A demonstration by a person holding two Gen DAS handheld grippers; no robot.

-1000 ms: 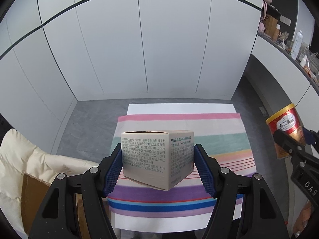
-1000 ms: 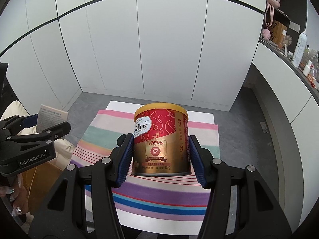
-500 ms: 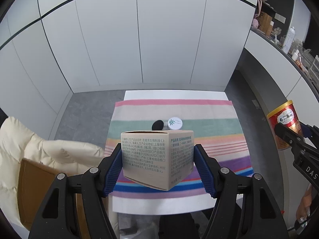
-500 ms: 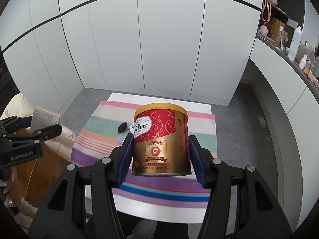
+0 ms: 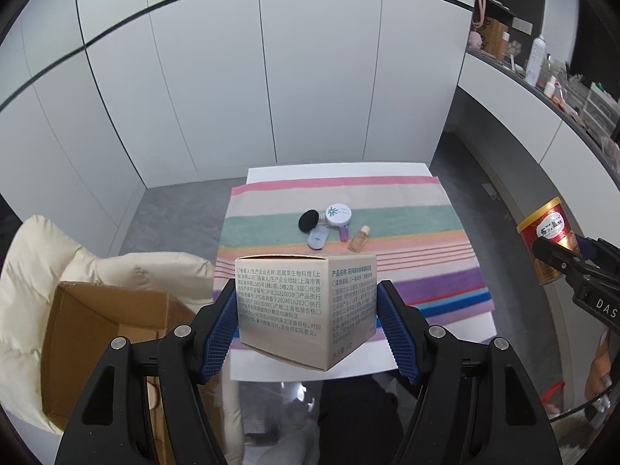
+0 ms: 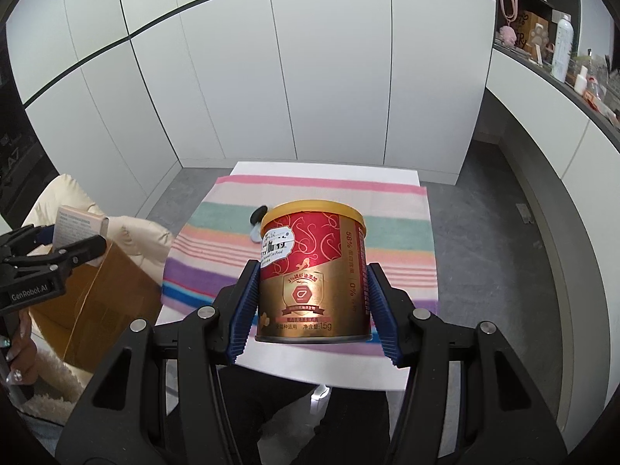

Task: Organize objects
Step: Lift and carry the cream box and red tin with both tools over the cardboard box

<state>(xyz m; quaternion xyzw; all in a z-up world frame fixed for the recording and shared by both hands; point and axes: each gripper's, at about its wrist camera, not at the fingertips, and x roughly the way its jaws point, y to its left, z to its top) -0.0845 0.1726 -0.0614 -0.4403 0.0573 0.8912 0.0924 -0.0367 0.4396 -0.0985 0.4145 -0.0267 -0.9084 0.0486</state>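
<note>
My left gripper (image 5: 306, 325) is shut on a beige printed carton (image 5: 306, 310), held in the air before the near edge of the striped cloth (image 5: 407, 271). My right gripper (image 6: 312, 302) is shut on a red and gold can (image 6: 314, 271), also held above the near edge of the cloth (image 6: 395, 232). The can shows at the right of the left wrist view (image 5: 544, 246). The carton shows at the left of the right wrist view (image 6: 79, 226). Small items lie mid-cloth: a black round disc (image 5: 309, 220), a white round tin (image 5: 338, 215), a grey case (image 5: 317, 238), a small vial (image 5: 359, 238).
An open cardboard box (image 5: 100, 345) sits on a cream padded jacket (image 5: 58, 248) at the left of the table (image 5: 337, 170). White cabinet doors stand behind. A shelf (image 5: 542, 73) with bottles runs along the right wall.
Both grippers have pulled back and up from the table with their loads. The cloth looks farther away, and the small items and the cardboard box have come into view.
</note>
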